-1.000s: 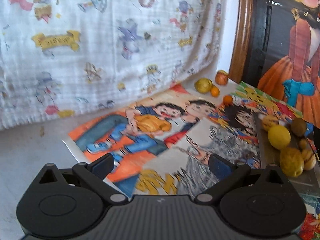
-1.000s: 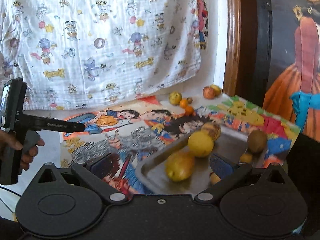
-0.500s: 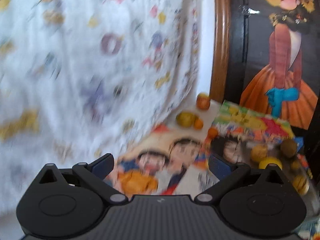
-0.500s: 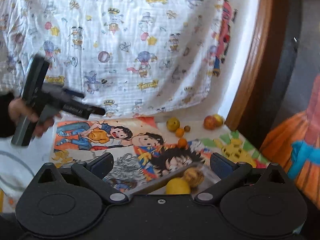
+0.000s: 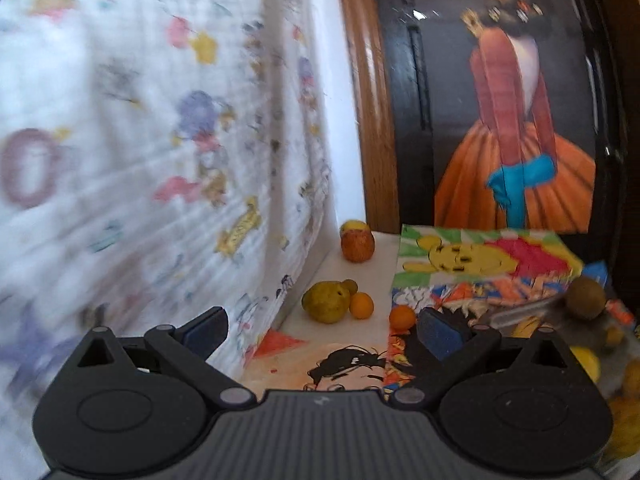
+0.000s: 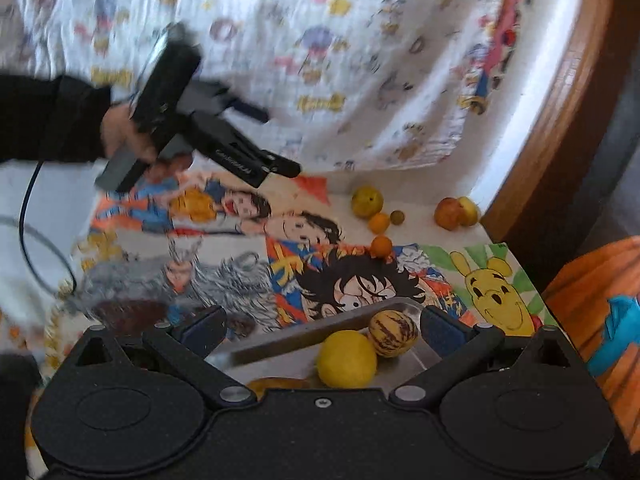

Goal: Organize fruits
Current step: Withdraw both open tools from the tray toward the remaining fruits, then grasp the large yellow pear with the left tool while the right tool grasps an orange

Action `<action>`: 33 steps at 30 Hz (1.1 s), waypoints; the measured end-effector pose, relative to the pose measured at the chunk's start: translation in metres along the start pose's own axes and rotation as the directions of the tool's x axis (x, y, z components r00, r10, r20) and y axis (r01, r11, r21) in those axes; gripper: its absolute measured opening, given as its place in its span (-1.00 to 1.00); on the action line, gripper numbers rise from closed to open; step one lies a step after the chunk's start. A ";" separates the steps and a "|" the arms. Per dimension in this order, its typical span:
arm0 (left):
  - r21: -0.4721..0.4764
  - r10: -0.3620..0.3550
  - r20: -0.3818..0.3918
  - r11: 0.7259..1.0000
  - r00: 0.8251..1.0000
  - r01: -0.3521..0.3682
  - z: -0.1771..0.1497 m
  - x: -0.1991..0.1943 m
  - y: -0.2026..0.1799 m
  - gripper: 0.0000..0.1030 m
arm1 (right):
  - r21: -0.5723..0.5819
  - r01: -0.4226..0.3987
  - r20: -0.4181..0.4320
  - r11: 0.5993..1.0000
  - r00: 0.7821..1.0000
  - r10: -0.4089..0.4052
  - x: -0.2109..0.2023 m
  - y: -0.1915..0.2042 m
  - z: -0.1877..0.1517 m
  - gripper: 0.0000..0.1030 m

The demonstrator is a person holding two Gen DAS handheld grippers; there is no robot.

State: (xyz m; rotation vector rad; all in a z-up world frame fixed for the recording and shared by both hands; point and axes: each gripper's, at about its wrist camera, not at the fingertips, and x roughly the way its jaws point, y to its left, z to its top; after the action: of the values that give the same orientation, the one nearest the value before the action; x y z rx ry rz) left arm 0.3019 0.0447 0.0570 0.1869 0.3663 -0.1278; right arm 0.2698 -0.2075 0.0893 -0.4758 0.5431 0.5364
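- Left gripper (image 5: pixel 322 328): jaws spread wide, empty; a yellow-green pear (image 5: pixel 325 301) and small oranges (image 5: pixel 361 305) lie just ahead.
- Right gripper (image 6: pixel 320 330): jaws wide, empty, over the metal tray (image 6: pixel 288 342) holding a lemon (image 6: pixel 347 359) and striped fruit (image 6: pixel 393 333).

Left wrist view: patterned cloth (image 5: pixel 140 160) motion-smeared, prints unreadable. Tray (image 5: pixel 524 312) mostly behind the claw body, rim blurred; yellow fruit (image 5: pixel 586 362) in it half hidden, orange blobs at the right edge cut off, type unclear. Right wrist view: left claw (image 6: pixel 276 142) and hand (image 6: pixel 120 132) blurred, finger gap can't be judged. Tray's near side hidden by the claw housing; one yellow-orange fruit (image 6: pixel 276 384) only a sliver.
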 end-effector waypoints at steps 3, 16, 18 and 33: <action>0.131 -0.009 -0.031 0.991 0.999 0.013 0.001 0.023 -0.005 0.99 | -0.091 -0.028 -0.038 0.995 0.999 0.025 0.026 -0.014 0.011 0.99; 0.691 -0.014 -0.064 0.721 0.998 0.055 -0.013 0.105 -0.054 0.99 | -0.040 -0.135 -0.101 0.990 0.986 0.130 0.167 -0.098 0.051 0.88; 0.735 -0.014 -0.070 0.675 0.997 0.061 -0.013 0.122 -0.056 0.99 | -0.007 -0.148 -0.114 0.989 0.983 0.146 0.186 -0.107 0.052 0.81; 0.868 0.019 -0.138 0.484 0.990 0.111 -0.027 0.184 -0.052 0.90 | 0.059 -0.203 -0.158 0.977 0.965 0.210 0.269 -0.121 0.053 0.40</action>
State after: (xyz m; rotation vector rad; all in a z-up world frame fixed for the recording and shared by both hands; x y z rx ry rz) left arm 0.4545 -0.0168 -0.0433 1.2415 0.4090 -0.3608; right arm 0.5551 -0.1771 0.0034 -0.4267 0.7655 0.6877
